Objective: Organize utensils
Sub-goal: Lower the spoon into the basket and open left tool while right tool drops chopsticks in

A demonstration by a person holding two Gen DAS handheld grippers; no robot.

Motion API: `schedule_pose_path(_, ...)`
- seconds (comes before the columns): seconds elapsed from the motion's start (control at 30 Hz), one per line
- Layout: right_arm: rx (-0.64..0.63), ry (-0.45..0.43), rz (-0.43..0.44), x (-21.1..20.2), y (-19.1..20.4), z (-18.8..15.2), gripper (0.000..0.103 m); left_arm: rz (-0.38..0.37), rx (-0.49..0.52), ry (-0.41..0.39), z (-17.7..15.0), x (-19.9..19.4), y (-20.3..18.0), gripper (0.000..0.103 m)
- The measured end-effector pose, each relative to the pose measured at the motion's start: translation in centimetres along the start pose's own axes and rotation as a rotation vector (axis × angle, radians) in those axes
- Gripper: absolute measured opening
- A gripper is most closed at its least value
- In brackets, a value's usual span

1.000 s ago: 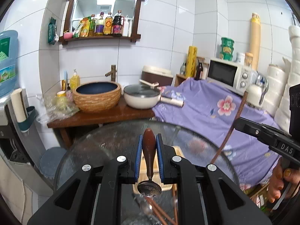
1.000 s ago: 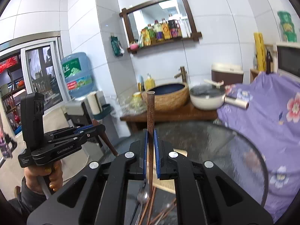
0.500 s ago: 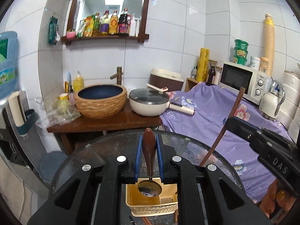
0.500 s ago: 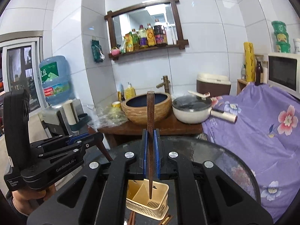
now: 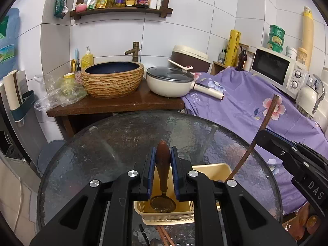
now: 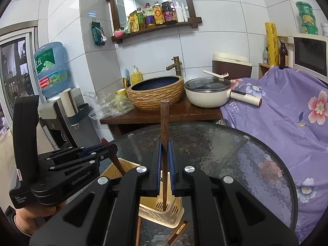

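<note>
Spoon (image 5: 163,176), wooden handle and dull metal bowl, was pinched by its handle between the blue pads of the left gripper (image 5: 163,172), jaws narrow and closed on it; it hung bowl-down inside the near compartment of the cream utensil caddy (image 5: 170,217), bowl low against the near wall, whether touching the floor could not be told. Handle-up orientation seemed chosen so the spoon would stand in the caddy once let go. A dark wooden chopstick (image 6: 164,153) was clamped likewise in the right gripper (image 6: 165,168), jaws nearly together on its shaft, held almost upright with the thin tip down inside the caddy's slotted right-hand compartment (image 6: 164,207), thick end standing well above the pads. Each tool thus went to its own compartment, which looked like the sorting intended. The caddy sat on the near part of the round glass table (image 5: 114,143). More chopsticks (image 5: 164,235) and the tip of another utensil lay on the glass just nearer than the caddy, not yet sorted. Beyond the table, a wooden counter (image 5: 114,104) with a woven-pattern basin (image 5: 112,78).
</note>
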State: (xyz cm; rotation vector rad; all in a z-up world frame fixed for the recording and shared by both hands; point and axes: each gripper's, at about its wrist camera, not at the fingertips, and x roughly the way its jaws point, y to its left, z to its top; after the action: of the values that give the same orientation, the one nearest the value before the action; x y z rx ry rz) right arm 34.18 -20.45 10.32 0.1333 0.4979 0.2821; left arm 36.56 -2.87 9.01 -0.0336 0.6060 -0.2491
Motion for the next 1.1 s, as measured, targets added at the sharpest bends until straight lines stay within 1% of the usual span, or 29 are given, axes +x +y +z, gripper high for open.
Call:
schedule_pose_path(0.1, 0.003, 0.013, -0.001, 0.5, -0.1, -0.5, 0.008, 0.004, 0.004, 0.014, -0.3, 0.6, 0.0, 0.015)
schedule_pose_path(0.53, 0.01, -0.001, -0.018, 0.8, 0.0, -0.8, 0.008, 0.023, 0.019, 0.09, -2.3, 3.5, 0.2, 0.015)
schedule_pose_path(0.67, 0.012, -0.001, -0.021, 0.8, 0.0, -0.9, 0.008, 0.031, 0.026, 0.083, -2.5, 3.6, 0.2, 0.015)
schedule_pose_path(0.8, 0.016, 0.01, -0.027, 0.9, -0.2, -1.1, 0.008, 0.019, 0.02, 0.08, -2.5, 3.3, 0.2, 0.016)
schedule_pose_path(0.87, 0.015, 0.004, -0.029, 0.9, -0.3, -1.1, 0.008, 0.021, 0.023, 0.061, -2.4, 2.8, 0.2, 0.023)
schedule_pose_path(0.9, 0.014, -0.002, -0.03, 0.9, -0.3, -1.1, 0.008, 0.02, 0.027, 0.054, -2.3, 2.5, 0.1, 0.033)
schedule_pose_path(0.97, 0.011, -0.014, -0.038, 0.5, -0.3, -1.0, 0.009, 0.025, 0.035, 0.029, -2.2, 1.8, 0.1, 0.047)
schedule_pose_path(1.0, 0.012, -0.018, -0.044, 0.4, -0.2, -1.0, 0.013, 0.034, 0.039, 0.015, -2.2, 1.3, 0.2, 0.05)
schedule_pose_path(1.03, 0.012, -0.021, -0.048, 0.2, -0.2, -1.0, 0.027, 0.039, 0.042, 0.007, -2.2, 1.0, 0.3, 0.053)
schedule_pose_path(1.07, 0.015, -0.028, -0.048, -0.2, -0.2, -1.0, 0.052, 0.044, 0.044, -0.002, -2.3, 0.7, 0.5, 0.056)
schedule_pose_path(1.1, 0.019, -0.041, -0.053, -0.6, -0.2, -1.2, 0.061, 0.049, 0.043, -0.012, -2.4, 0.2, 0.7, 0.063)
